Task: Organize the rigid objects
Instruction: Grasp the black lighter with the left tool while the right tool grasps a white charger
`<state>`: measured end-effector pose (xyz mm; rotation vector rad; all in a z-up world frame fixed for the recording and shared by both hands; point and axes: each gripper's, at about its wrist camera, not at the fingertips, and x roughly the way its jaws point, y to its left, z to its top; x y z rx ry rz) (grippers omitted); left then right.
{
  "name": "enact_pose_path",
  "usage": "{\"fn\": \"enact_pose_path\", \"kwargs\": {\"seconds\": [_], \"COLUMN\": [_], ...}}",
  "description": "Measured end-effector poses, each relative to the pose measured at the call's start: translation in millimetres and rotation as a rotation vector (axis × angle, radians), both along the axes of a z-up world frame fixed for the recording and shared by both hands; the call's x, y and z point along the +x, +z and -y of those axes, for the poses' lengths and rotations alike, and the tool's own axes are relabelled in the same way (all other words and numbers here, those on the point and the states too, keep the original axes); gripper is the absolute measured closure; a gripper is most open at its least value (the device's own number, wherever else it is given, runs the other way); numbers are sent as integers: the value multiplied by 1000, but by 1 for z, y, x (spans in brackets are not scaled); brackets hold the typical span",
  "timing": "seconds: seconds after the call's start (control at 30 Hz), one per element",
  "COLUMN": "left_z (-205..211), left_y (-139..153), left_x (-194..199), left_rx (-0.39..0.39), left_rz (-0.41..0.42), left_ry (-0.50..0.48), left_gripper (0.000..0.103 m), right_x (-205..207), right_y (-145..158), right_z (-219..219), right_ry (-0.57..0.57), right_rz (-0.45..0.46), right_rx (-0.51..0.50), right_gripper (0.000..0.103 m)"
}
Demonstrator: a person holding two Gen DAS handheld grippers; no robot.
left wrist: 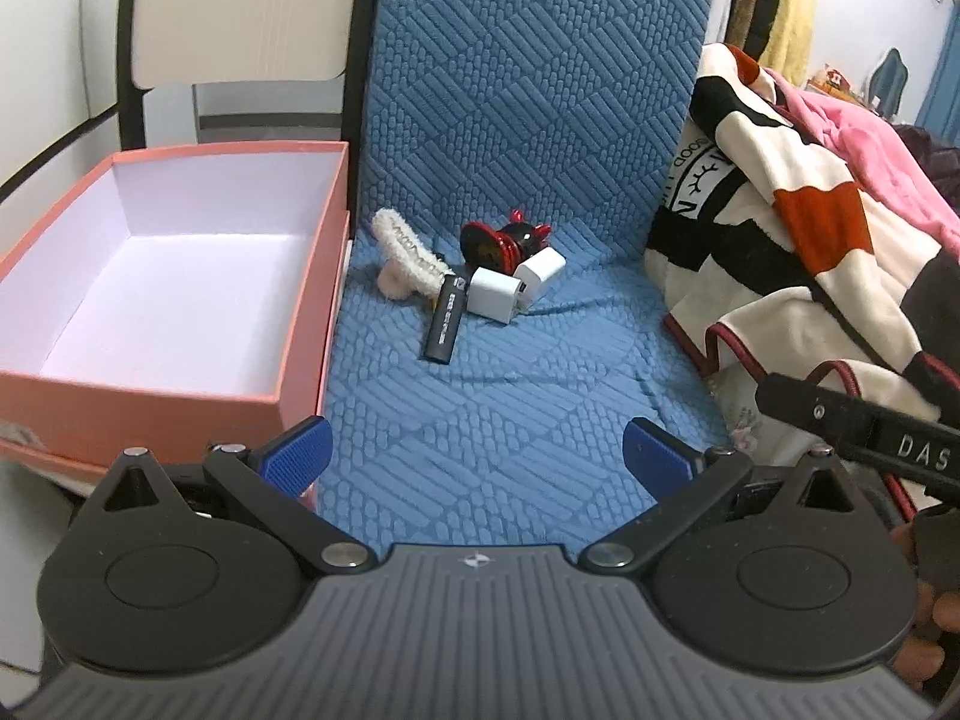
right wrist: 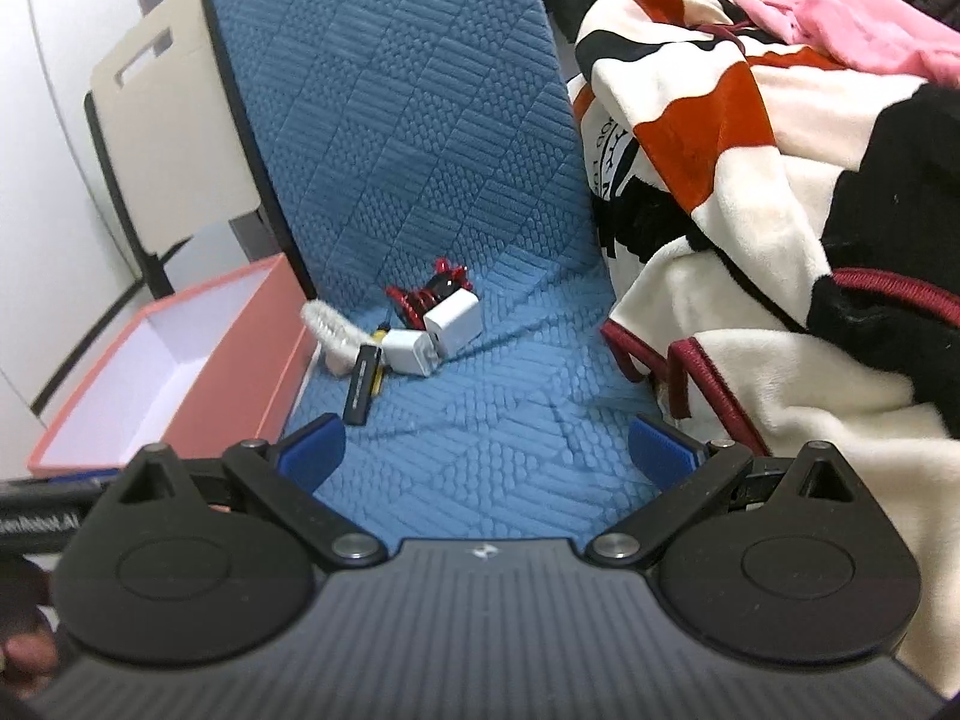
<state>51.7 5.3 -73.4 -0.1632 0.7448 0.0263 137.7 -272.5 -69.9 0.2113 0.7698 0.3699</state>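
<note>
To the left of our left gripper sits an open pink cardboard box with a white interior, nothing inside it that we can see, its near corner just beside the left blue finger pad. Ahead of both grippers, on the blue quilted cushion, we see a small cluster of items lying close together and well apart from our fingers. Leftmost is a fluffy cream hair claw clip, nearest the box. Just right of it and a little closer to us lies a slim black stick-shaped device, its far end touching the cluster; in the right wrist view a yellow-and-black item shows beside it, too small for us to identify. Next come two white charger cubes, side by side and touching, and behind them a red and black reel-like toy. Farther right, a cream, black and orange fleece blanket is heaped at the cushion's edge, with pink fabric beyond it. Our left gripper is spread wide with nothing between its pads, and our right gripper is likewise spread wide and empty, both hovering above the near part of the cushion.
</note>
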Motion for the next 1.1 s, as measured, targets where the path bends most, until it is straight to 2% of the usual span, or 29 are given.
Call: {"fn": "enact_pose_path", "kwargs": {"seconds": [0.17,0.43,0.57,0.63,0.7,0.77,0.83,0.9,1.1], "left_z": [6,22,27,30,31,29,25,23,16], "left_y": [-8,-19,-29,-36,-43,-51,-58,-63,-75], "left_x": [19,53,68,75,81,85,89,94,113], "left_rx": [22,50,64,81,104,132,109,121,123], "left_rz": [-16,16,24,32,42,57,55,46,46], "left_ry": [-28,-67,-80,-85,-83,-48,-64,-59,-69], "left_gripper": [0,0,0,2,8,8,9,14,15], "right_x": [17,52,67,73,79,84,90,97,124], "right_y": [-6,-15,-22,-25,-26,-27,-28,-33,-49], "right_z": [-3,-4,-5,-8,-13,-21,-26,-30,-31], "right_ry": [-34,-80,-83,-85,-76,-66,-50,-44,-43], "right_rz": [-2,-15,-36,-48,-47,-43,-41,-53,-114], "right_rx": [33,91,154,162,166,157,160,156,236], "right_gripper": [3,9,25,29,29,29,29,32,34]}}
